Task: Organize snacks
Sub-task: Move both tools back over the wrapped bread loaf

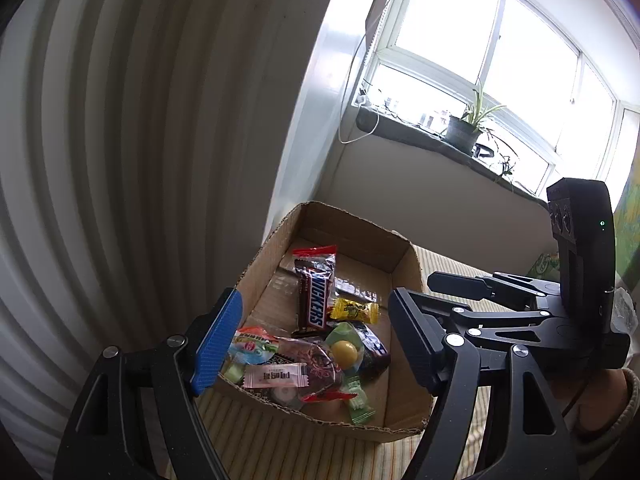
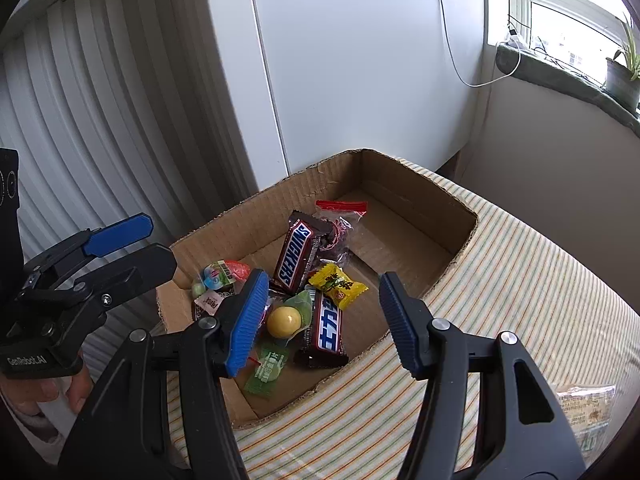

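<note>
An open cardboard box [image 1: 404,272] [image 2: 420,192] holds several snacks. Among them are a Snickers bar [image 1: 314,300] [image 2: 294,258], a second chocolate bar [image 2: 328,320], a yellow candy [image 1: 354,310] [image 2: 338,284], a yellow ball in a green wrapper [image 1: 345,352] [image 2: 283,322] and a red-topped clear bag [image 1: 316,258] [image 2: 340,216]. My left gripper [image 1: 316,344] [image 2: 158,246] hovers open over the box's left near corner, with nothing between its fingers. Above the near end, over the second bar, my right gripper [image 2: 324,320] is also open and grips nothing. One right-gripper finger [image 1: 456,284] shows in the left wrist view.
The box rests on a striped cloth [image 2: 520,280]. A loose packet [image 2: 584,404] lies at the cloth's right edge. A ribbed panel [image 1: 120,160] and a white cabinet [image 2: 340,60] stand behind the box. A potted plant [image 1: 464,132] sits on the window sill. A hand [image 2: 76,392] holds the left gripper.
</note>
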Action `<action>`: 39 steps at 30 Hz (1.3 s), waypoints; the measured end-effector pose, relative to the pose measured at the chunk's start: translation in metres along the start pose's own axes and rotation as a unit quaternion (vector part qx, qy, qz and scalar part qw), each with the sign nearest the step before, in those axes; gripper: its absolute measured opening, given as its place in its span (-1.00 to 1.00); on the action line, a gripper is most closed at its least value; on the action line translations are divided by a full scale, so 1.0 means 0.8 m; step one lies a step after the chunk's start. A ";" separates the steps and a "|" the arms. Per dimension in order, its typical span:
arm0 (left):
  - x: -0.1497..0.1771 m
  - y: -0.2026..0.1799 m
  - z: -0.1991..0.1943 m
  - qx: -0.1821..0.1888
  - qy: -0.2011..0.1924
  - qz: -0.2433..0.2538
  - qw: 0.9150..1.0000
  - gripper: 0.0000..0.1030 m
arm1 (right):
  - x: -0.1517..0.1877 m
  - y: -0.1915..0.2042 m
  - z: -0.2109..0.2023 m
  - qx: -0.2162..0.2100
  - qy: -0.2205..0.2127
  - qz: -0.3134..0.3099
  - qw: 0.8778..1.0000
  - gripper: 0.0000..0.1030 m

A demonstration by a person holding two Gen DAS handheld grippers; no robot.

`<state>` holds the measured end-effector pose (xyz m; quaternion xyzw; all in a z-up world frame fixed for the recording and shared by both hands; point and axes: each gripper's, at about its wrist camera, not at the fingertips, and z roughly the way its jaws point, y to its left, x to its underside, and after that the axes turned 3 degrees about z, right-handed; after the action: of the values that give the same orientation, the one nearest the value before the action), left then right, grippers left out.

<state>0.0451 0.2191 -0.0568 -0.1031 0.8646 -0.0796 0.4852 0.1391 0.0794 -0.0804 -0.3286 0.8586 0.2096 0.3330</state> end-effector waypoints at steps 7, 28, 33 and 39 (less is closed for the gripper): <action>-0.005 -0.024 0.001 0.004 0.005 0.020 1.000 0.46 | 0.015 -0.026 -0.029 0.005 -0.020 0.022 1.000 0.17; 0.047 -0.307 0.077 0.116 0.082 0.141 0.980 0.52 | 0.200 -0.305 -0.223 0.133 -0.057 0.213 0.966 0.20; 0.058 -0.340 0.082 0.123 0.094 0.169 0.973 0.52 | 0.206 -0.318 -0.232 0.128 -0.068 0.221 0.964 0.20; 0.054 -0.335 0.086 0.122 0.097 0.162 0.974 0.52 | 0.201 -0.311 -0.224 0.124 -0.062 0.213 0.967 0.21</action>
<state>0.1091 -0.0535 -0.0640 0.1066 0.8966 -0.1147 0.4142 0.1456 -0.2659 -0.1062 -0.0811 0.9056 0.1879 0.3714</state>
